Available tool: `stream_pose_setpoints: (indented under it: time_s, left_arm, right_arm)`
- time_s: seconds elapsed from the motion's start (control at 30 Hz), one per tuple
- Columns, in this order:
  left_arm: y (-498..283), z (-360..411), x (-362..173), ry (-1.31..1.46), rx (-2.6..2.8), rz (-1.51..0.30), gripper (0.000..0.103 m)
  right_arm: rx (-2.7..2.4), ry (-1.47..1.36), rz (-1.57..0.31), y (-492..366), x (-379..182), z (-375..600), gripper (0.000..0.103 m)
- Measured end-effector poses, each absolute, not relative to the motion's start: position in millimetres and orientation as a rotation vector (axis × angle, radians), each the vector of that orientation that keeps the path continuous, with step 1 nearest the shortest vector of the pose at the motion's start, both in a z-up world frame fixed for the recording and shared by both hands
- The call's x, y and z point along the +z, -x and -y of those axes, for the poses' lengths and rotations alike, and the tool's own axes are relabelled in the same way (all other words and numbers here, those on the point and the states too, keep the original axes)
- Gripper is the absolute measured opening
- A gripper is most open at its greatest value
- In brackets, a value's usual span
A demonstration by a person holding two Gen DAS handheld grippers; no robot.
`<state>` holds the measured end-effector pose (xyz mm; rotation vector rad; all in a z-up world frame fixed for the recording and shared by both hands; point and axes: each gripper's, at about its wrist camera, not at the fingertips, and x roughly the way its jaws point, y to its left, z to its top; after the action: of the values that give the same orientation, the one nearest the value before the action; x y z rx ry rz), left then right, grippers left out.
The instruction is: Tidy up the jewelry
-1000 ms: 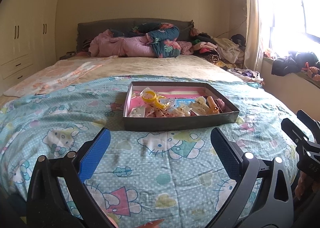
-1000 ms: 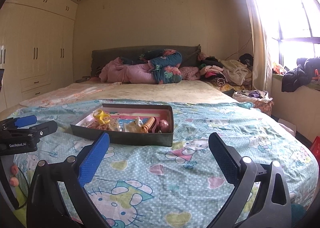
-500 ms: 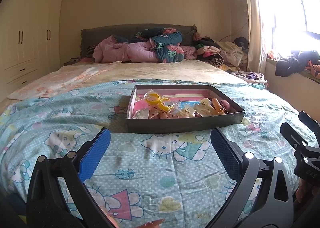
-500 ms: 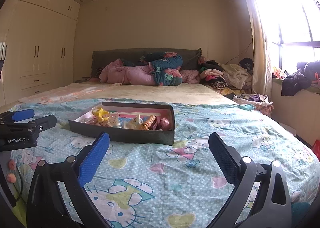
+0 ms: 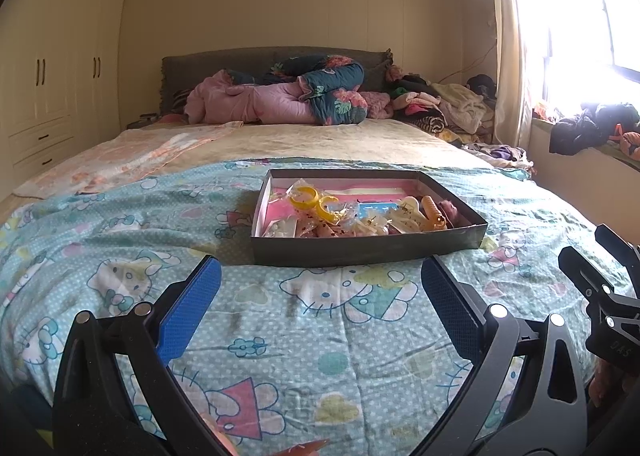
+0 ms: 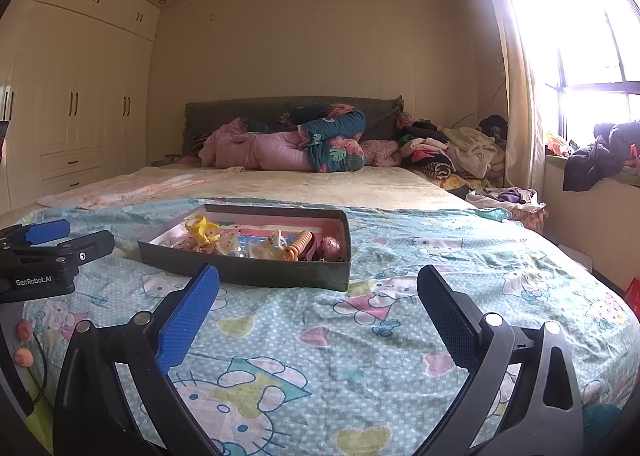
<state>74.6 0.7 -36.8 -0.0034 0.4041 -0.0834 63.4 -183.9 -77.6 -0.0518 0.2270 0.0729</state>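
Note:
A shallow dark box [image 5: 368,248] with a pink lining sits on the blue cartoon bedspread, also in the right wrist view [image 6: 248,270]. It holds jumbled jewelry: yellow rings [image 5: 306,198], an orange spiral hair tie [image 5: 431,207], a pink ball [image 6: 330,246] and several small plastic packets [image 5: 360,222]. My left gripper [image 5: 318,288] is open and empty, just short of the box's near wall. My right gripper [image 6: 318,290] is open and empty, near the box's right front corner. Each gripper shows at the edge of the other's view.
The bed [image 6: 440,256] stretches back to a grey headboard [image 5: 224,64]. A rolled pink and floral quilt [image 5: 288,100] and piled clothes [image 5: 448,104] lie at the far end. Wardrobes [image 6: 80,104] stand left, a window sill with clothes [image 6: 600,152] right.
Both grippers have tilted upward slightly, so the box and bed sit lower in both views. Both stay open and empty.

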Motion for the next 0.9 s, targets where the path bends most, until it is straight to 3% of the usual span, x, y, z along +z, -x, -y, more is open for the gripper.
stream_pose_setpoints:
  time_s: [0.9]
  left_arm:
    - [-73.9, -0.1, -36.3, 0.003, -0.086, -0.403, 0.092]
  right_arm:
    - [0.074, 0.055, -0.229, -62.4, -78.0, 182.4, 0.097]
